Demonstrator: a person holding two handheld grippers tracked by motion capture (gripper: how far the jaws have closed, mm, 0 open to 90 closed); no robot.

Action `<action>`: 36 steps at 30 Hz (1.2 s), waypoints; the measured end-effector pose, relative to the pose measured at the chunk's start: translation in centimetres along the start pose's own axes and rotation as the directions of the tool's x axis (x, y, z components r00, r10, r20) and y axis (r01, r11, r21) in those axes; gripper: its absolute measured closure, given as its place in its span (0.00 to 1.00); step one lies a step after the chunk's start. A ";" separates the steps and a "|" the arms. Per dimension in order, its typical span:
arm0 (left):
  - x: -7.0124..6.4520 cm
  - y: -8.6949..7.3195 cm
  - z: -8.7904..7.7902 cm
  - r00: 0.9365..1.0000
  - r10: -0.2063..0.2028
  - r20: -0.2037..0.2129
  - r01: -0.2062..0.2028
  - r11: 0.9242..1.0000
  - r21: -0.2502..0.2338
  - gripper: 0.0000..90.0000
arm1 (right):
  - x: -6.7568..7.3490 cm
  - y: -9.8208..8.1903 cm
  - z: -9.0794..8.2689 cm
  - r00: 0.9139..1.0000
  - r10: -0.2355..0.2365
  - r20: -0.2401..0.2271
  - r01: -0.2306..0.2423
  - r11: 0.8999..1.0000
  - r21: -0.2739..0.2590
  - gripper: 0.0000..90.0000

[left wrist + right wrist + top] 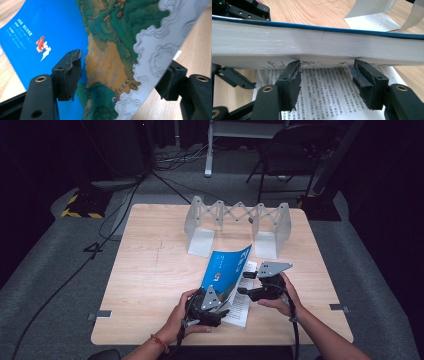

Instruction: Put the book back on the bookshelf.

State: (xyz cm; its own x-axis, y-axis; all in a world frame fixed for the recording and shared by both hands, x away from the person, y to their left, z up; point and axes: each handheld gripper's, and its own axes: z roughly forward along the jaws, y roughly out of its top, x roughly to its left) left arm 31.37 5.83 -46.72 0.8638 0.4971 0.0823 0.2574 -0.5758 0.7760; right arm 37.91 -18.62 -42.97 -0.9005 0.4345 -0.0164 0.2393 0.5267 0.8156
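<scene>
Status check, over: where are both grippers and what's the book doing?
Left gripper open, jaws astride the lifted blue cover. Right gripper open at the book's page edge. Expanding rack stands behind, apart.

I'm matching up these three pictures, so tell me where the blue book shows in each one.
High view: blue book centre, cover lifted, between both grippers.
Left gripper view: its cover spans the frame, behind the jaws.
Right gripper view: page block across the middle, above the jaws.
Shared landmark: wooden table.
</scene>
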 end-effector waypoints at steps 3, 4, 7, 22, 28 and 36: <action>0.1 0.0 -0.1 1.000 -0.010 0.001 0.010 1.000 -0.017 0.37 | -0.1 0.2 0.1 1.000 -0.002 -0.003 0.002 1.000 -0.002 0.44; 0.1 0.0 -0.1 1.000 -0.004 0.000 0.004 1.000 -0.018 0.37 | -0.1 0.2 0.1 1.000 0.001 -0.004 -0.001 1.000 -0.004 0.44; 0.0 0.1 -0.3 1.000 0.016 -0.003 -0.016 1.000 -0.025 0.43 | -0.2 0.3 0.2 1.000 0.003 -0.006 -0.003 1.000 -0.007 0.44; 0.2 -0.4 -1.8 0.998 0.050 -0.030 -0.052 0.996 -0.077 0.71 | -0.6 0.1 0.2 1.000 0.015 -0.015 -0.015 1.000 -0.007 0.45; 0.9 -0.7 -2.3 1.000 0.014 -0.022 -0.016 0.993 -0.120 0.79 | -0.7 -0.2 0.1 1.000 0.017 -0.016 -0.017 1.000 -0.007 0.45; 2.5 -1.5 -3.0 0.999 -0.026 -0.021 0.023 0.991 -0.131 0.86 | -0.8 -1.0 -0.1 0.998 0.018 -0.053 -0.019 1.000 -0.013 0.46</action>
State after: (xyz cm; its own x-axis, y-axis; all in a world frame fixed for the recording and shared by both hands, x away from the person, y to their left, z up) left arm 31.83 9.88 -45.80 0.8474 0.5257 0.0751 0.2185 -0.4742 0.8529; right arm 38.34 -19.56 -43.71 -0.9140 0.4048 0.0289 0.2514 0.5088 0.8234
